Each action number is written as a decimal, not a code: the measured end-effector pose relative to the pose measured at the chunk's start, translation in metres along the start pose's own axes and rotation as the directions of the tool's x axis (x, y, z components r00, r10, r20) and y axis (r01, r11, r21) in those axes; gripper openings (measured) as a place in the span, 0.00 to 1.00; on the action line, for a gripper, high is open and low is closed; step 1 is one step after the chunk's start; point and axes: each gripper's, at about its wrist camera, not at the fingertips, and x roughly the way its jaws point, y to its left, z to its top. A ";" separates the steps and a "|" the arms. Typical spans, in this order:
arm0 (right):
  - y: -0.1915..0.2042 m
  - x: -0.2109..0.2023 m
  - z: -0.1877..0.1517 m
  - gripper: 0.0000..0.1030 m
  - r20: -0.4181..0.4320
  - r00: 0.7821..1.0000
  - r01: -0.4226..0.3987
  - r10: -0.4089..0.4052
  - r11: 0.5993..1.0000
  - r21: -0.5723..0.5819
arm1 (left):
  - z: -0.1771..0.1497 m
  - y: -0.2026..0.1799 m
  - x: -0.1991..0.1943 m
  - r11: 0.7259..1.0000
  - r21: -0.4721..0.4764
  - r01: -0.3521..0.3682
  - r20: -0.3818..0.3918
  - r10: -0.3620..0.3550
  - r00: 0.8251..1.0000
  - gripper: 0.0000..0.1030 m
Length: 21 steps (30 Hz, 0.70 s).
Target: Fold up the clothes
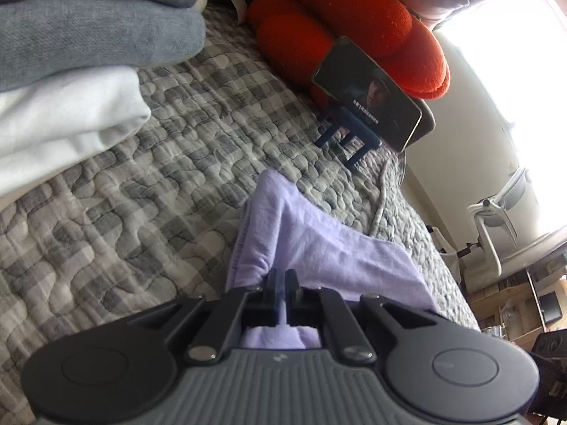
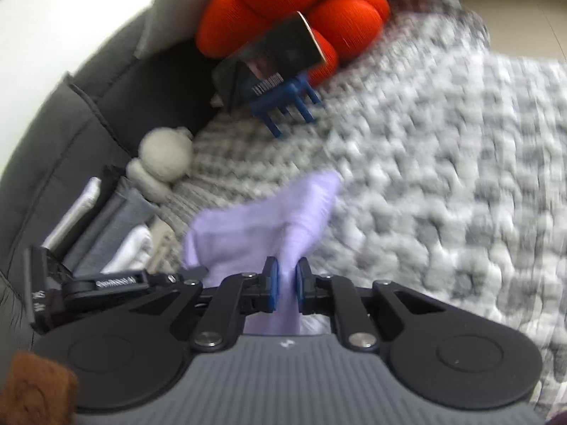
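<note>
Garment: a thin lilac cotton cloth (image 1: 319, 248), some small piece of clothing whose kind I can't make out, is held up over the bed between both tongs, its free end drooping toward the quilt.
Left tongs (image 1: 282, 278): pressed together on a bunched edge of the lilac cloth, with fabric spilling out on both sides of the blue pads.
Right tongs (image 2: 286, 276): pinching another gathered part of the same cloth; a strip of it runs down between the blue pads, which stand slightly apart around the bunch.
Bed: a grey and white checked quilted cover (image 1: 159, 177) lies below, and the right view of it is smeared with motion blur.
Folded pile: grey and white folded clothes (image 1: 88, 53) are stacked on the bed to the left of the cloth, well apart from it.
Other things: a dark phone (image 1: 368, 95) leans on a small blue stand (image 1: 349, 138) in front of a plump orange-red cushion (image 1: 354, 28); a small cream plush toy (image 2: 163, 163) sits by the dark grey headboard.
Handling: light, limp and soft, judging by how it sags and creases; it won't hold a shape alone and may slip from a thin pinch.
Where to hold: corners or the stitched hem, one in each tongs, pulled gently taut so the cloth hangs flat.
Stage: mid-handling, it seems; which fold this is I can't tell.
</note>
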 end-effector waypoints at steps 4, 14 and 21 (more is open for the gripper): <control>0.012 -0.011 0.002 0.11 0.043 0.999 0.025 -0.023 0.998 -0.066 | -0.002 -0.014 -0.010 1.000 0.024 -0.002 0.007 0.002 1.000 0.39; -0.023 -0.088 0.012 0.11 0.174 0.982 0.073 -0.075 0.997 0.019 | -0.005 -0.050 -0.036 0.990 0.136 -0.036 0.026 0.033 0.999 0.53; -0.092 -0.155 -0.004 0.11 0.203 0.962 0.147 -0.183 0.973 0.178 | -0.015 -0.078 -0.032 0.985 0.174 0.017 -0.003 -0.016 1.000 0.53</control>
